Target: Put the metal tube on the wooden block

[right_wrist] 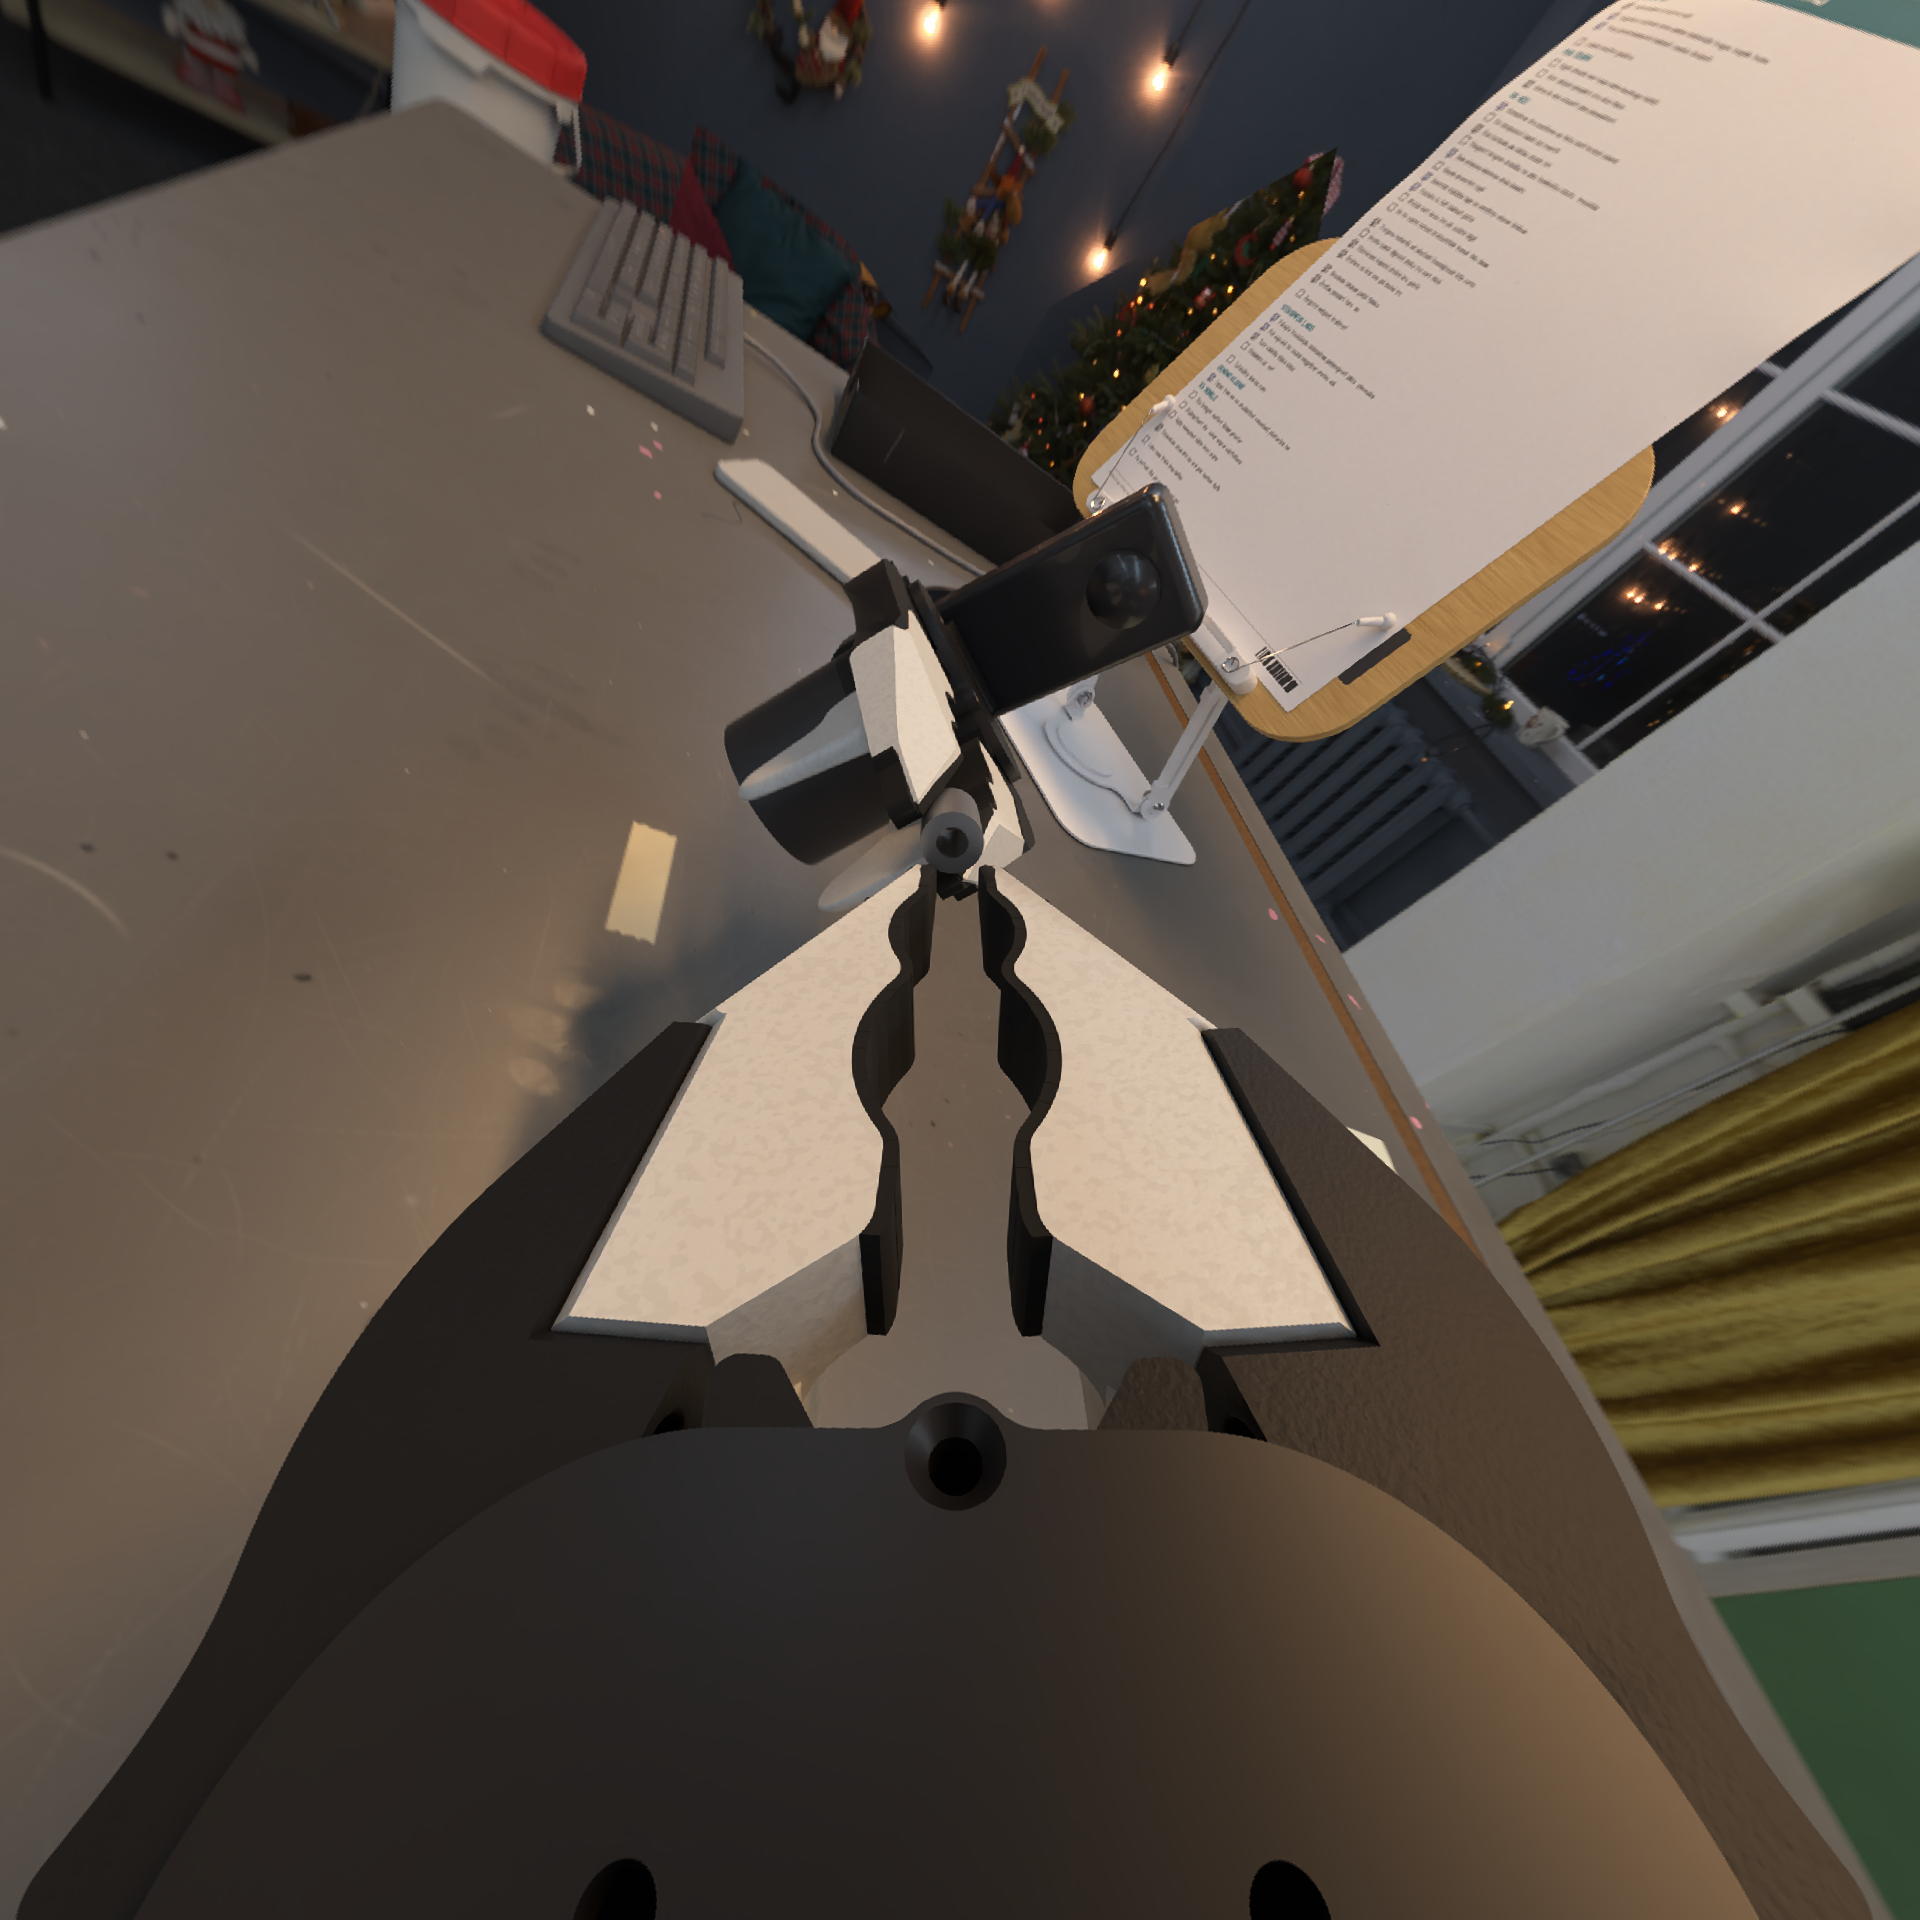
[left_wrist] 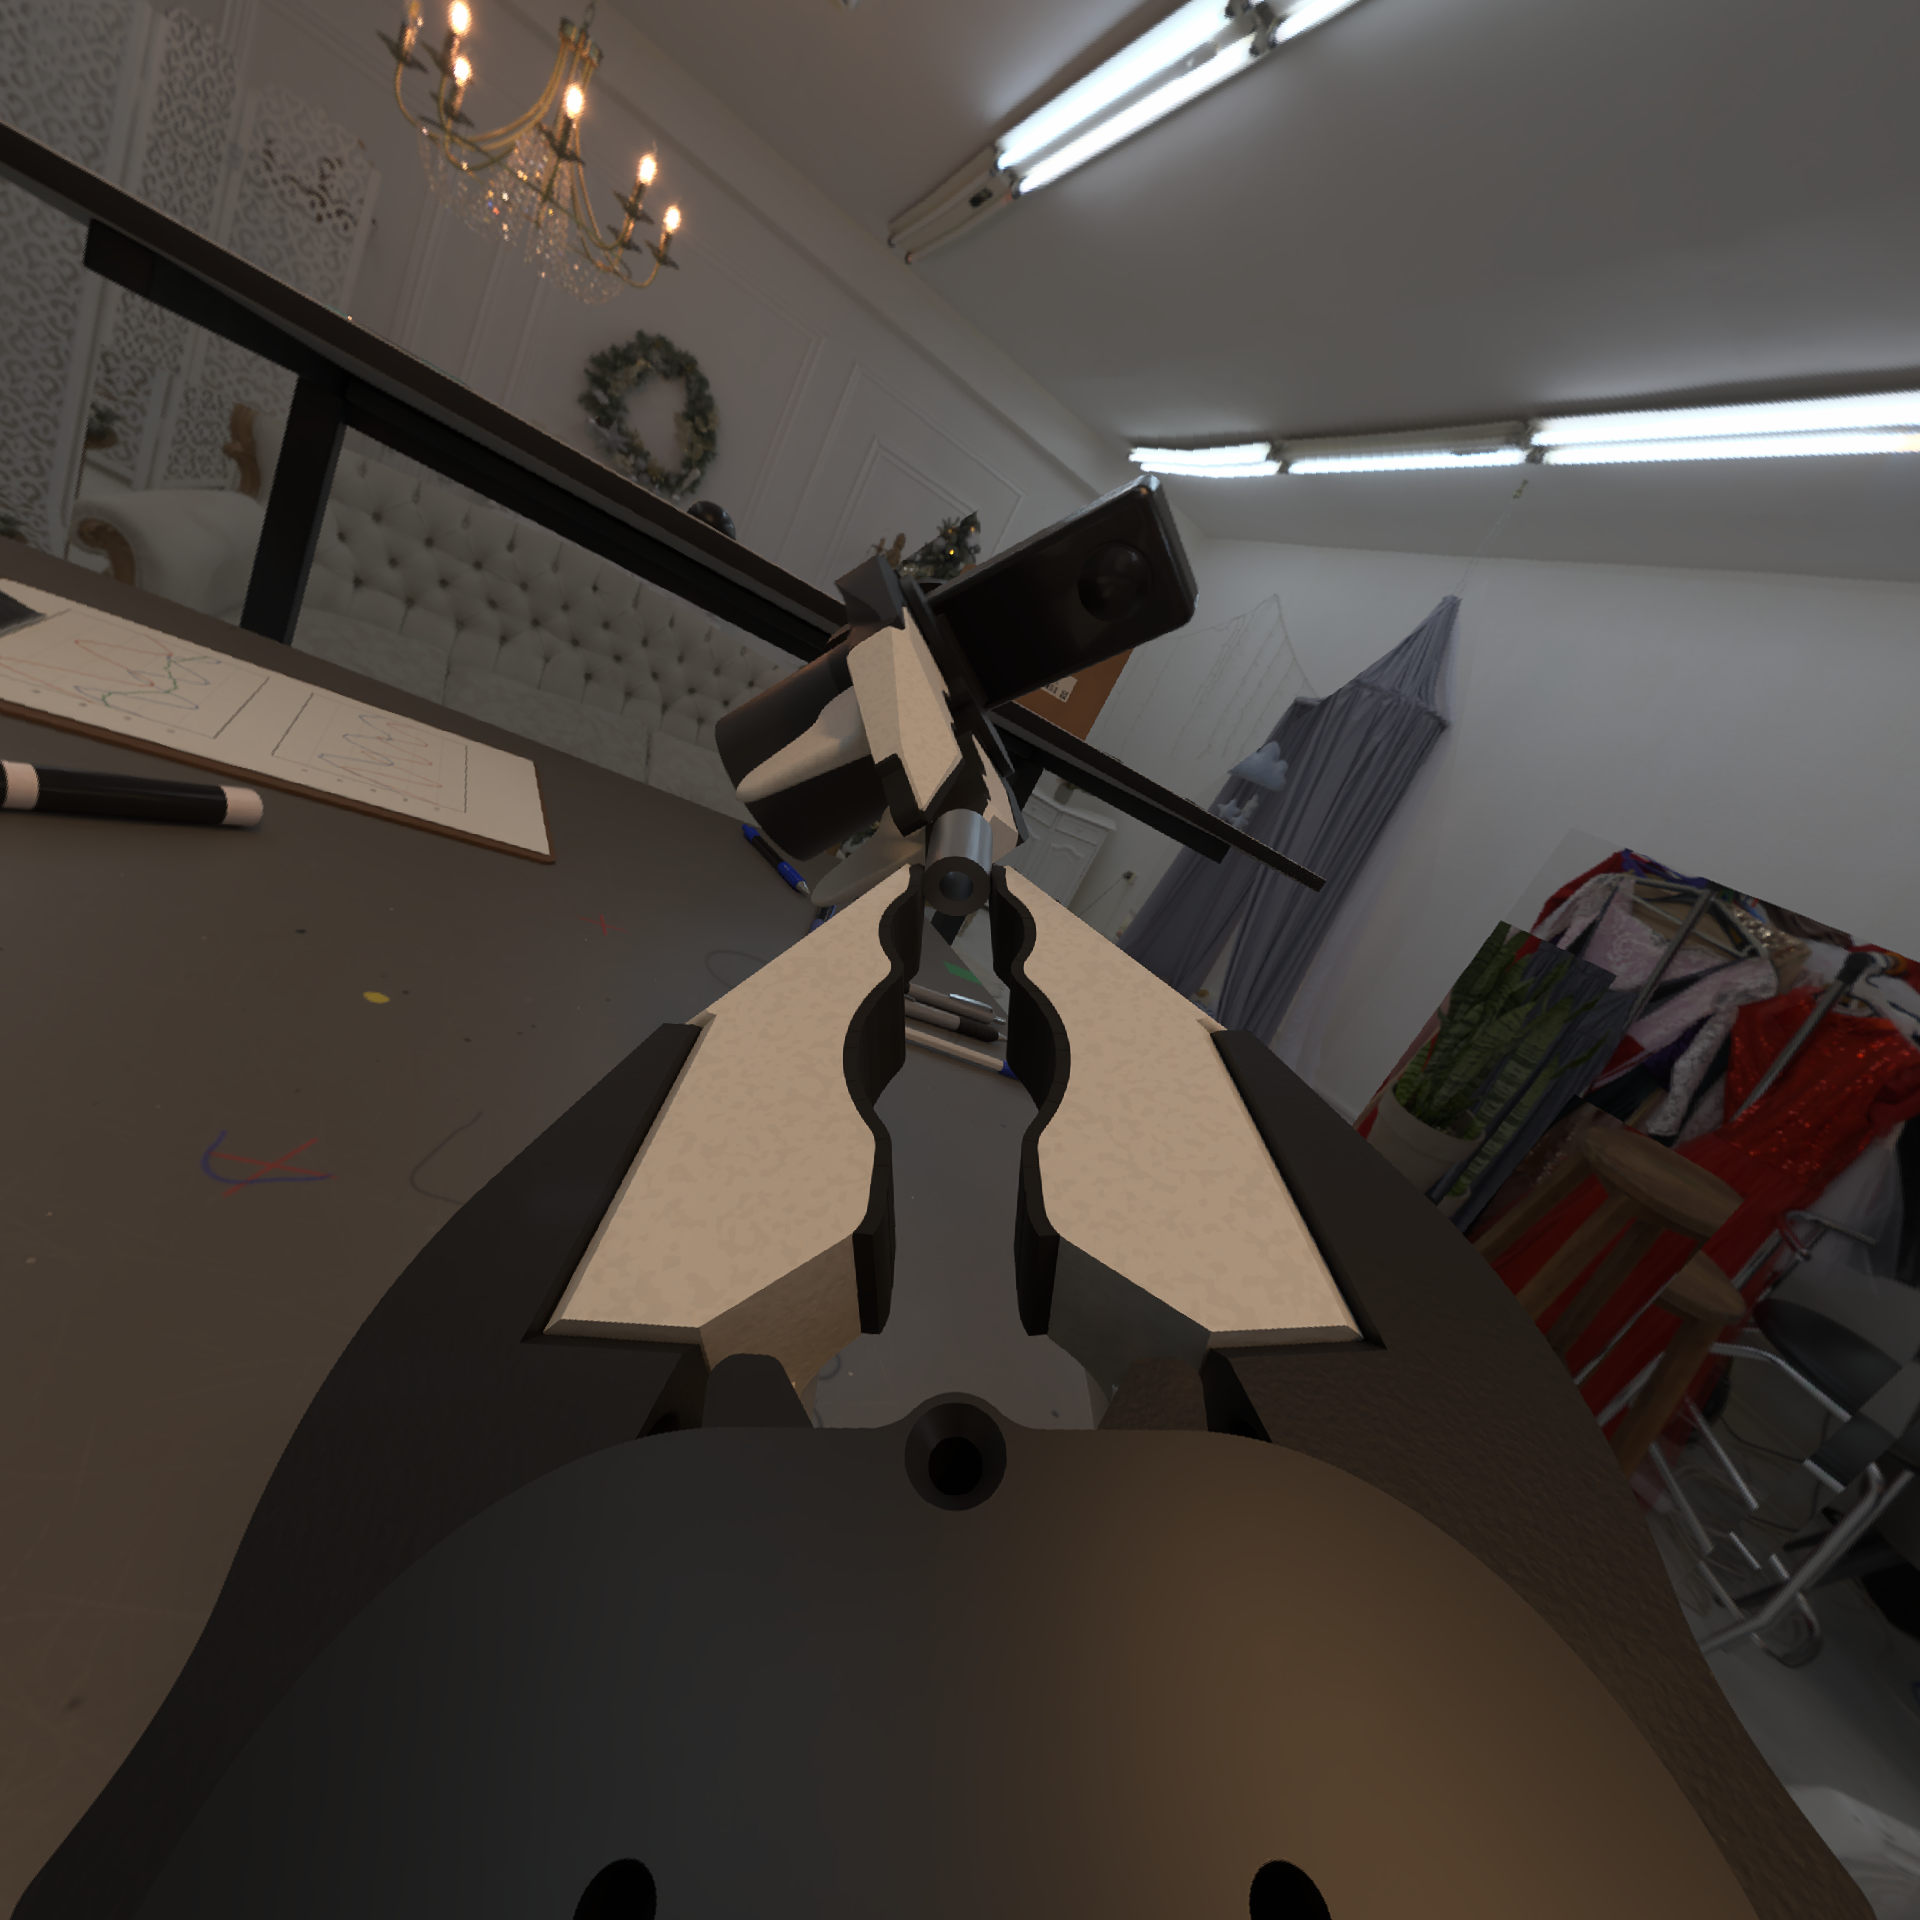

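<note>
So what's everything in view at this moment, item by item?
metal tube: one, silver, end-on between the left gripper's tips
chart board: one, white, flat on the table, left
marker: one, black with white ends, beside the chart board
pens: a few, dark, on the table beyond the fingers
keyboard: one, grey, far end of the table
document stand: one, wooden with a white sheet, table's right edge
tape strip: one, pale yellow, on the table
wooden block: none seen
left gripper: black and cream, closed on the tube
right gripper: same colours, tips just short of the tube, grip unclear
</note>
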You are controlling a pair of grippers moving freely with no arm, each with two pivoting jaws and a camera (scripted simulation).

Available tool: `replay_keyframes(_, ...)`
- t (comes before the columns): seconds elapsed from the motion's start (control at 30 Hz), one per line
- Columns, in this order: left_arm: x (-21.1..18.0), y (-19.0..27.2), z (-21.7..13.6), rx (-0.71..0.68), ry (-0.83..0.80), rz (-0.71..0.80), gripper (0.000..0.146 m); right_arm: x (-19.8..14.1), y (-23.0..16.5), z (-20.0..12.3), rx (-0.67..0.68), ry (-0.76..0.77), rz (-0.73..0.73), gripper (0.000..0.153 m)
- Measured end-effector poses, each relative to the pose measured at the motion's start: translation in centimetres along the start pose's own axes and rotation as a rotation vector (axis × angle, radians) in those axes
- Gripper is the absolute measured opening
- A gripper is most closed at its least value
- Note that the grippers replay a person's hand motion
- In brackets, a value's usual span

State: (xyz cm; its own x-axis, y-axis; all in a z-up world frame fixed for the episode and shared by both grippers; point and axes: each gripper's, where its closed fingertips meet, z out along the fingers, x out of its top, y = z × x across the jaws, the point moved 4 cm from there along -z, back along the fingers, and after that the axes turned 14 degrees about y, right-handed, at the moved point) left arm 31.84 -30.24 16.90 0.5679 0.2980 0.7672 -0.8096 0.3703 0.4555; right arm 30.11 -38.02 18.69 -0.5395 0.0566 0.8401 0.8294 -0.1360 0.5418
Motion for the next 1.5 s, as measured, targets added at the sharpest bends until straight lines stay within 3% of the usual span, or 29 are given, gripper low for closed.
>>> replay_keyframes(0.17, -0.4, -0.1, -0.1, 0.016, -0.025, -0.011, 0.012, -0.1, -0.3, -0.1, 0.043, -0.064, -0.095, 0.008)
replay_keyframes(0.33, 0.0, -0.5, -0.6, 0.110, -0.057, 0.068, 0.012, -1.6, -0.3, -1.2, 0.112, -0.185, 0.023, 0.007)
replay_keyframes(0.53, 2.4, 0.0, -4.9, 0.507, -0.264, 0.406, 0.012, -11.3, -0.6, -8.2, 0.321, -0.808, 0.182, 0.007)
replay_keyframes(0.67, 7.2, 2.1, -9.2, 0.779, -0.356, 0.595, 0.012, -14.9, -1.1, -10.7, 0.413, -0.966, 0.328, 0.007)
replay_keyframes(0.87, 12.1, 4.9, -15.2, 1.057, -0.458, 0.692, 0.012, -15.4, -0.8, -10.3, 0.489, -1.006, 0.401, 0.008)
replay_keyframes(1.2, 12.0, 6.1, -21.6, 1.247, -0.605, 0.638, 0.012, -15.2, -0.9, -9.9, 0.454, -0.982, 0.449, 0.018)
replay_keyframes(1.37, 12.1, 6.0, -24.3, 1.301, -0.708, 0.587, 0.012, -14.4, -0.5, -9.9, 0.343, -0.863, 0.497, 0.023)
replay_keyframes(1.5, 11.7, 5.2, -27.0, 1.333, -0.843, 0.505, 0.012, -13.2, 0.5, -9.7, 0.175, -0.711, 0.519, 0.025)
